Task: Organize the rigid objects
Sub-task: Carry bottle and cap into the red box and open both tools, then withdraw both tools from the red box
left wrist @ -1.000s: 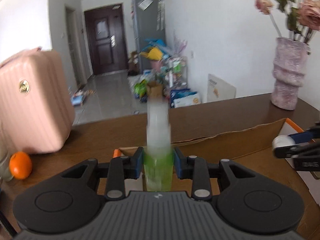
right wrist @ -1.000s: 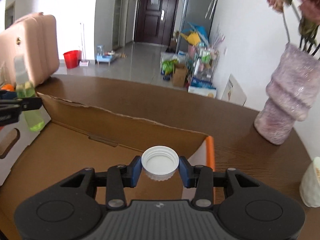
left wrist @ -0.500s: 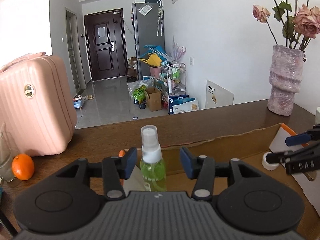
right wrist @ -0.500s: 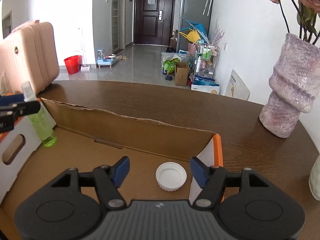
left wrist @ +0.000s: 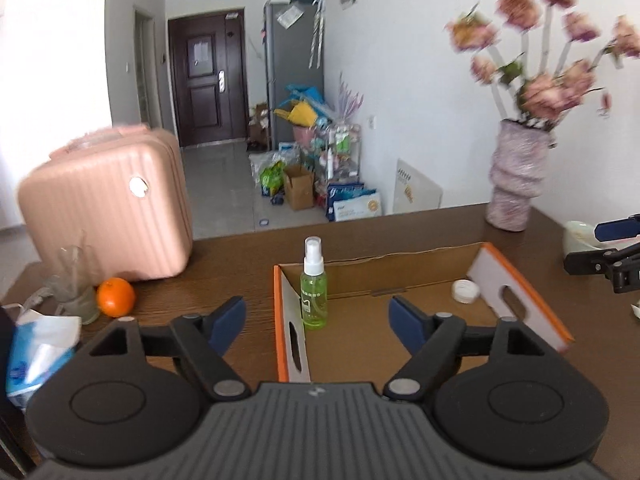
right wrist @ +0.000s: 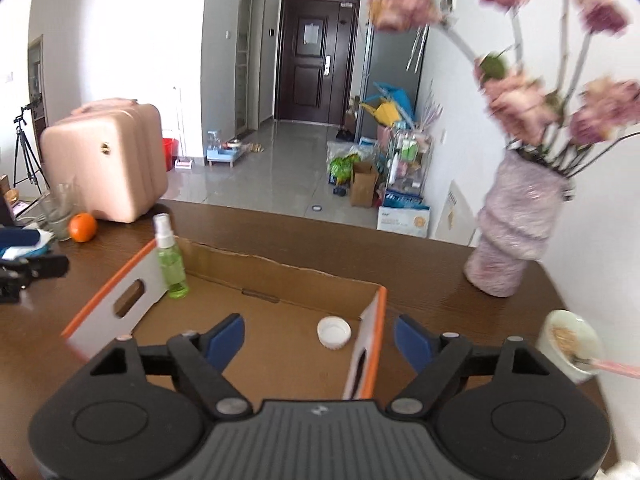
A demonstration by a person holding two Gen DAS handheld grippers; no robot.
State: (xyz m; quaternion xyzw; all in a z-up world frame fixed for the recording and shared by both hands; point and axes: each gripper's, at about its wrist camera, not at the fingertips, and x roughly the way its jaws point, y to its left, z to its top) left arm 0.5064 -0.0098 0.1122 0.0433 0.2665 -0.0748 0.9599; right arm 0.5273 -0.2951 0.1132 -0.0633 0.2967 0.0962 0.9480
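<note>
A green spray bottle stands upright in the far left corner of the shallow cardboard box. A white cap lies on the box floor at its far right corner. My left gripper hangs above and short of the box, jaws opening, nothing between them. My right gripper is likewise raised behind the box's right wall, jaws opening and empty. Each gripper shows at the edge of the other's view, the right gripper and the left gripper.
On the brown table stand a pink suitcase, an orange, a glass, a tissue pack, a pink vase with flowers and a white bowl with a spoon.
Both grippers let go, the left of the spray bottle and the right of the white cap, opened wide, then drew back and up from the box.
</note>
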